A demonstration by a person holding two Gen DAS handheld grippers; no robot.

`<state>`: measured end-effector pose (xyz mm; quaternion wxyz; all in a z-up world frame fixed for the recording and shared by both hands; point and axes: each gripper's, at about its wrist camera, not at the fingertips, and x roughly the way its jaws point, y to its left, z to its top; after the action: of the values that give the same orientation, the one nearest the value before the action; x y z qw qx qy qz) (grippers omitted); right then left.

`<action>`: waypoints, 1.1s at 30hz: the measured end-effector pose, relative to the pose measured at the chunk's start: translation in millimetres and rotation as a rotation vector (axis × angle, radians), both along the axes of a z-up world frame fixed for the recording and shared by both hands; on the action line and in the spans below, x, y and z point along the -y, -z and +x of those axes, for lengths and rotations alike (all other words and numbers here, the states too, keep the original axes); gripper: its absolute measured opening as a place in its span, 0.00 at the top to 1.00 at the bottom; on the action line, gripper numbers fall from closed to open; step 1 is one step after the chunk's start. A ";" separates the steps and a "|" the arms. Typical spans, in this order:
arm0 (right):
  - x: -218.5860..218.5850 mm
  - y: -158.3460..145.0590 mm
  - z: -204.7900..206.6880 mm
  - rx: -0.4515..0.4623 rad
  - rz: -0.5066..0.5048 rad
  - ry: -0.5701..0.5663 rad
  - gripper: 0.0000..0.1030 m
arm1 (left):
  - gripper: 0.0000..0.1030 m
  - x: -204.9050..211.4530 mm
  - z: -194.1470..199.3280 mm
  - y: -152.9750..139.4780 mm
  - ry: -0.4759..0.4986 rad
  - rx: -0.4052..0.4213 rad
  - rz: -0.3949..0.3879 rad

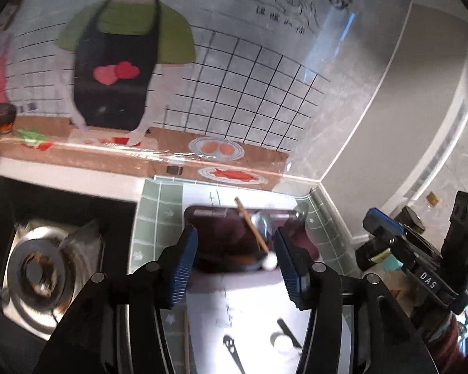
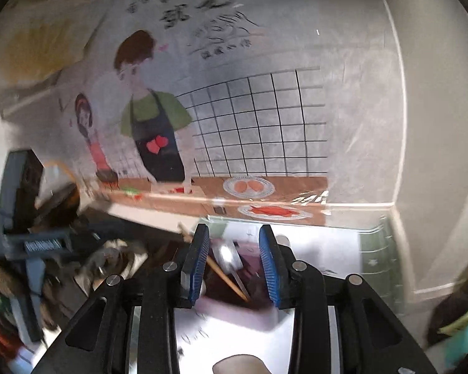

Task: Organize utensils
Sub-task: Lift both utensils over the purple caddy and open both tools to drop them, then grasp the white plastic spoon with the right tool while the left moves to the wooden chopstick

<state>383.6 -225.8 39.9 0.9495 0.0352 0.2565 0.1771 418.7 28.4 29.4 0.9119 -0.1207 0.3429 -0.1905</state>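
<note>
Here we hold both grippers over the bench (image 1: 159,184), each with its jaws spread and nothing between them. The left gripper (image 1: 235,261) looks straight onto the dark maroon tray (image 1: 215,233), which sits just ahead on the white sheet of the green-bordered mat (image 1: 159,205). In the tray lie a wooden chopstick (image 1: 251,224), a metal spoon (image 1: 263,222) and a white-tipped piece (image 1: 270,261) we cannot name through the blur. The chopstick's long axis runs diagonally, far end up-left, near end down-right toward the left gripper's right-hand finger.

From the right gripper (image 2: 234,260) the same tray shows between the fingers, the chopstick slanting down-right. Loose utensils remain on the sheet below the left gripper: a black slotted handle (image 1: 232,350) and another dark utensil (image 1: 288,332). We judge the left hand nearer to these; reaching them means pulling back and tipping down, jaws across the handle.
</note>
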 end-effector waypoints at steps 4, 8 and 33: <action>-4.9 18.4 -31.5 -0.054 -0.107 -0.027 0.69 | 0.46 -14.5 -43.3 21.8 -0.039 -0.016 0.053; -22.0 56.4 -65.3 -0.124 -0.295 -0.081 0.69 | 0.43 -18.4 -80.3 51.0 -0.062 -0.039 0.137; -60.9 165.4 -59.8 -0.303 -0.465 -0.314 0.70 | 0.32 -57.3 -141.3 128.0 -0.193 -0.296 0.035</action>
<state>323.8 -164.9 -125.5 0.8443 -0.1967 0.4308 0.2508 277.3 85.7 -98.6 0.8675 -0.1639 0.4633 -0.0763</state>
